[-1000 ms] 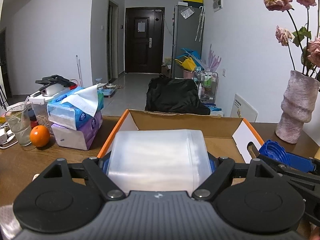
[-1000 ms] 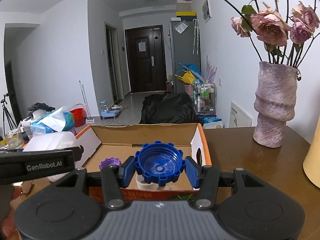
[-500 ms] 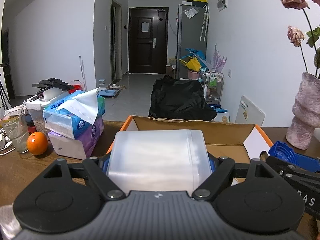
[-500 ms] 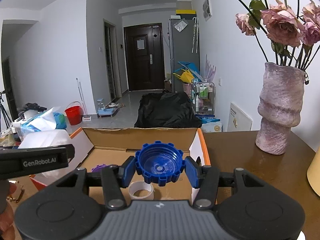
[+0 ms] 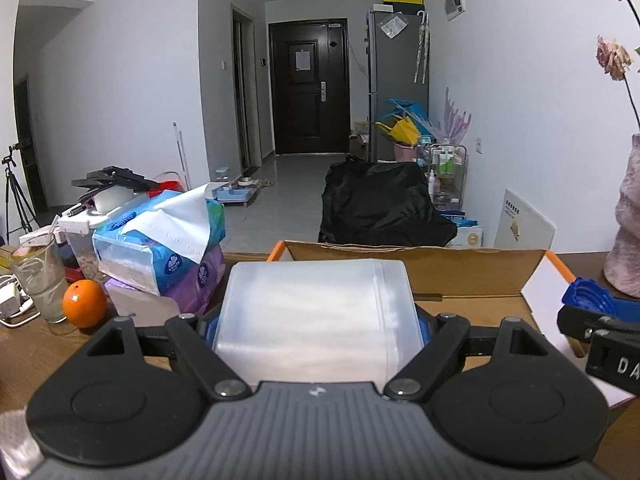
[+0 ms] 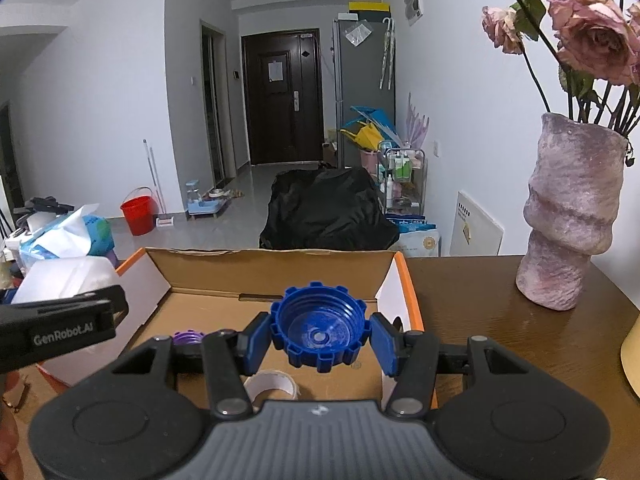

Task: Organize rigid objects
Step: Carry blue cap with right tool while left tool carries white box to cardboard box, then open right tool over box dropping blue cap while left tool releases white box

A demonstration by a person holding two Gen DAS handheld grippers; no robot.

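Left wrist view: left claw (image 5: 316, 320) pinching translucent white container (image 5: 316, 312) btwn its blue pads, held above near edge of open cardboard box (image 5: 472, 270) on brown worktop (image 5: 32, 344). Toward worktop's left edge: orange (image 5: 84, 303), glass (image 5: 38, 276), stacked tissue packs (image 5: 160, 256). Right claw w/ blue cap poking in at right.

Right wrist view: right claw (image 6: 319, 338) clamped on blue ribbed cap (image 6: 319, 326), open side facing camera, above box interior. Inside box: purple cap (image 6: 188, 337), tape roll (image 6: 270, 386) near front wall. Pink vase (image 6: 568, 216) w/ dried roses toward worktop's right edge.
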